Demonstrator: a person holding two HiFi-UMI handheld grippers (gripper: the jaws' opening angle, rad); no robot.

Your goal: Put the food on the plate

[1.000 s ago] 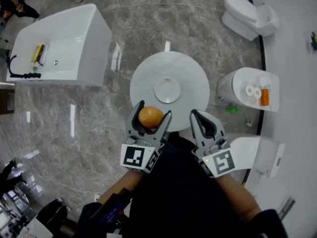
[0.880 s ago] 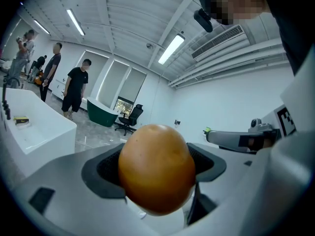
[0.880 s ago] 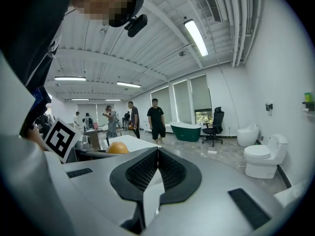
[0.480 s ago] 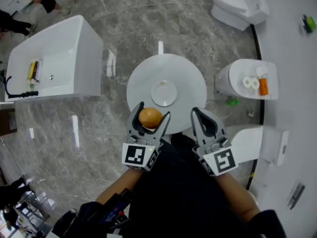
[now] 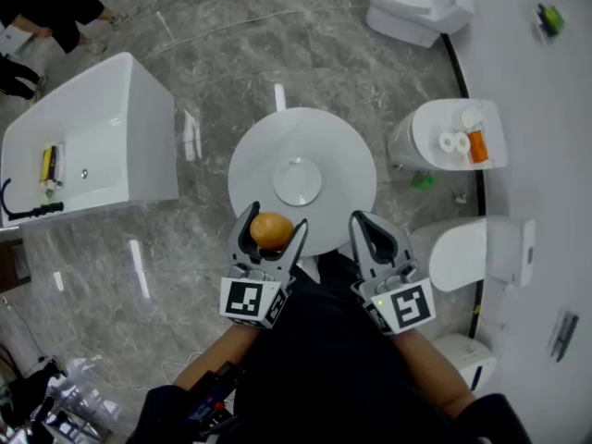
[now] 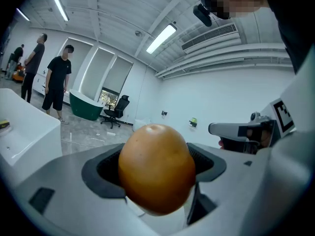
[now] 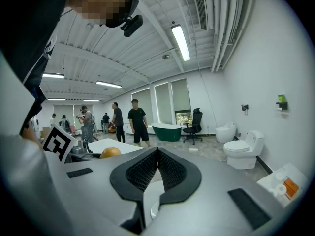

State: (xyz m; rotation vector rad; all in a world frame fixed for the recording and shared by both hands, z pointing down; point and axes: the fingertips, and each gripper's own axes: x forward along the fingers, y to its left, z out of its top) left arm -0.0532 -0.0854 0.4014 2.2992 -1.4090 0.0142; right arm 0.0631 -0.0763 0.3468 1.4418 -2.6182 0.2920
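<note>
An orange (image 5: 271, 230) is gripped between the jaws of my left gripper (image 5: 274, 222), which hangs over the near edge of a round white table (image 5: 342, 155). A small white plate (image 5: 298, 181) lies empty at the table's middle, just beyond the fruit. In the left gripper view the orange (image 6: 156, 168) fills the space between the dark pads. My right gripper (image 5: 360, 220) is beside it to the right, shut, with nothing between its pads (image 7: 147, 173). From the right gripper view the orange (image 7: 110, 152) shows at the left.
A white bathtub (image 5: 83, 146) stands to the left on the grey marble floor. Toilets stand at the back right (image 5: 416, 7) and right (image 5: 449, 146), (image 5: 472, 252); one carries paper rolls and an orange bottle. Several people (image 7: 135, 119) stand far off.
The head view has shifted, so the table and fixtures sit a little lower and further left in the picture. Both grippers keep their pose; the orange stays in the left one.
</note>
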